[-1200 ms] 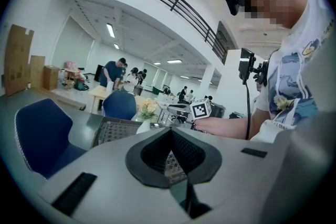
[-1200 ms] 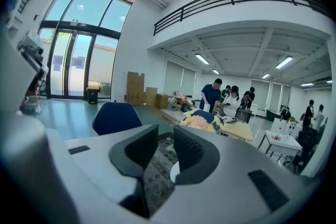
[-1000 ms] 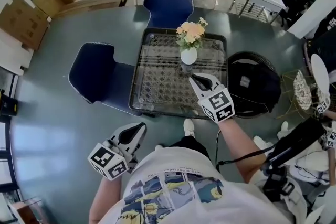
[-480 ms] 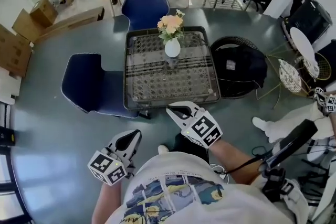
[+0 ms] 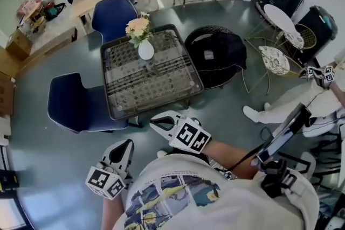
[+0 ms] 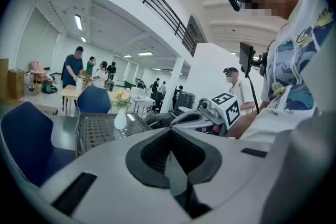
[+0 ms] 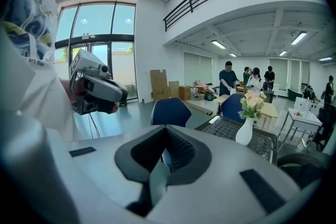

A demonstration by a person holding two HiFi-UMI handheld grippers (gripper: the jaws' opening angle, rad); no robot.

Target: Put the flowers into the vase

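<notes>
the flowers [image 5: 138,27], a small bunch of peach and cream heads with green leaves, stand upright in the white vase [image 5: 145,50], so by how things lie the task looks done. they seem light and soft: the heads would bruise under a squeeze and the stems look thin. if they need straightening, the place to take hold is low on the bunched stems, just above the vase mouth, with a gentle close. the vase looks like glazed ceramic, smooth and likely slippery, and top-heavy with the bunch in it, so a push on the flowers could tip it onto the glass-topped table [image 5: 156,83] it stands on. vase and flowers sit well ahead of both tools, on the far part of the table: ahead and left of the left tool [image 5: 124,148], ahead and right of the right tool [image 5: 154,123]. both tools have their jaws together with nothing between them, and hang close to the person, short of the table's near edge. a near blue chair [image 5: 81,107] stands off to the left tool's side, a far blue chair [image 5: 110,13] beyond the vase
</notes>
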